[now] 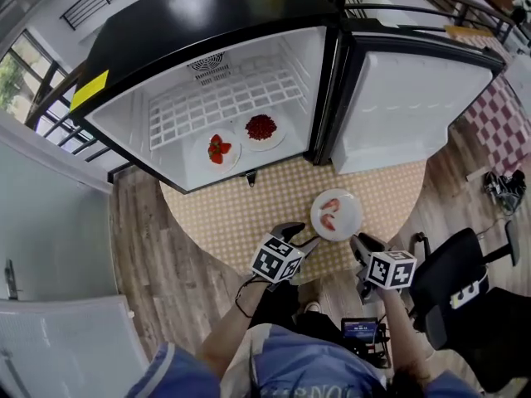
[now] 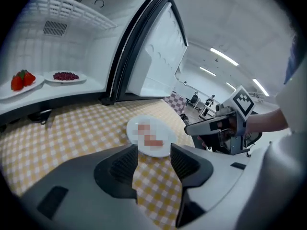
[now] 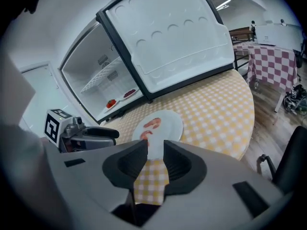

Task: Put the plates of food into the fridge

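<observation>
1. Nearest: left hand-held gripper (image 2: 153,150) spread wide, right hand-held gripper (image 3: 154,147) parted more narrowly. Both empty, pads pressing on nothing.
2. Just ahead, on the yellow checked bench (image 1: 249,214): the only plate (image 1: 336,214) left outside the fridge (image 1: 207,15). White, round and shallow, carrying a few curled pink pieces, probably shrimp. Flanked by one gripper on each side, near but not touching.
3. To do this step well: bring the jaws onto bare rim at opposite sides, clear of the food. Close both firmly, then lift together and level to avoid tipping.
4. Farther back: fridge open, door (image 1: 406,106) swung right. Already on its floor, under the wire shelf (image 1: 220,102): a plate of strawberries (image 1: 218,149) and a plate of small dark-red berries (image 1: 262,128). Best to aim for the bare floor beside them.
</observation>
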